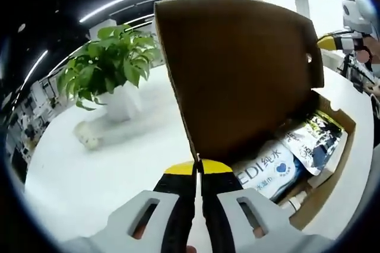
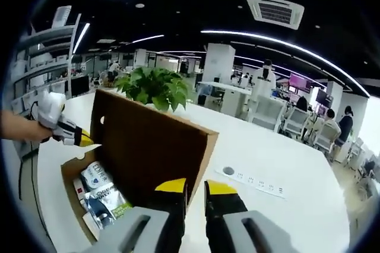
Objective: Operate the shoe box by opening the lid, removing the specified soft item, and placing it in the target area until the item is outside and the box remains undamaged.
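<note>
Lid (image 1: 237, 75) upright, hiding much of box (image 2: 74, 176) interior.

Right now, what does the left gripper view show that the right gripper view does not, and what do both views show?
Left gripper view alone: its own tongs shut on the edge of the raised lid, and a small pale object lying on the table beside the plant pot.

Right gripper view alone: its own tongs, slightly apart and holding nothing, a white power strip on the table, and people seated in the office behind.

Both: the open shoe box with soft packs inside, the green plant, the white table.
</note>
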{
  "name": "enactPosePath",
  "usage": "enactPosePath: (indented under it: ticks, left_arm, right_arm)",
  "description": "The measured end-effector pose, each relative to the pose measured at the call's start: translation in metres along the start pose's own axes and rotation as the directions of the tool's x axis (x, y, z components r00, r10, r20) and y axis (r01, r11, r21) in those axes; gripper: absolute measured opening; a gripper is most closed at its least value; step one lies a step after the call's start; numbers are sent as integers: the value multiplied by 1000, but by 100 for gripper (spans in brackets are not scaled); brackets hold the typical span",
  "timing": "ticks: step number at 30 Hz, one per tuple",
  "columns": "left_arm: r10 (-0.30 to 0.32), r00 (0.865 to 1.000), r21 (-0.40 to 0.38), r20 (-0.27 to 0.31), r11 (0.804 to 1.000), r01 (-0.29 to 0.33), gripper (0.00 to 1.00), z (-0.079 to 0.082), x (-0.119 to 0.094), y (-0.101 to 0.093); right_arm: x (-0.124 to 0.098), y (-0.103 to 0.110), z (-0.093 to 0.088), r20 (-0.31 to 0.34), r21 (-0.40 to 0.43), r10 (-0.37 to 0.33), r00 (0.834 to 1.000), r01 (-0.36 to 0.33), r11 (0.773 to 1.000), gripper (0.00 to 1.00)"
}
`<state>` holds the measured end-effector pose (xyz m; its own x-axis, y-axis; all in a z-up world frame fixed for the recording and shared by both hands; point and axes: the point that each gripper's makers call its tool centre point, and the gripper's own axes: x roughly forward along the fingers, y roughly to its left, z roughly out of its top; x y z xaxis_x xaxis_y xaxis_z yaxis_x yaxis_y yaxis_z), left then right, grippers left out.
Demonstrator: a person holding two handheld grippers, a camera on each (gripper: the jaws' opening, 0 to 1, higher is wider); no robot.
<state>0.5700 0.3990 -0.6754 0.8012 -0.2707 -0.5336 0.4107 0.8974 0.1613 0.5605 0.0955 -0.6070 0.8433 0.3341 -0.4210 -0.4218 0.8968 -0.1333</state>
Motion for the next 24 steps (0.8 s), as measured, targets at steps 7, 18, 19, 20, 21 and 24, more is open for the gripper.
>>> enactPosePath:
  ticks: [7,18,19,20,21,24]
  left_arm:
    - [-6,1000,-8,-7,1000,6,0,0,0,0]
    - [-9,1000,-7,-12,1000,9,0,1,0,1]
    - [-10,1000,-7,-12,1000,9,0,1,1,1]
    - [-10,1000,-8,-13,1000,10,0,1,1,1]
    - [-10,1000,-5,-14,1000,10,0,1,0,1]
    - [-11,1000,-1,-17,1000,11,0,1,0,1]
  right_arm:
    - [-2,3,-18,-28,17,4,1000,-4,1000,6]
    - [3,17,-47,-75,30,35,997,-33,999,5]
    - [4,18,-49,-79,31,37,996,-35,999,5]
    - [5,19,-52,-85,31,39,996,-36,999,5]
    - [6,20,-55,-92,33,41,995,-38,999,4]
    - [8,23,-63,-106,39,45,993,-41,998,2]
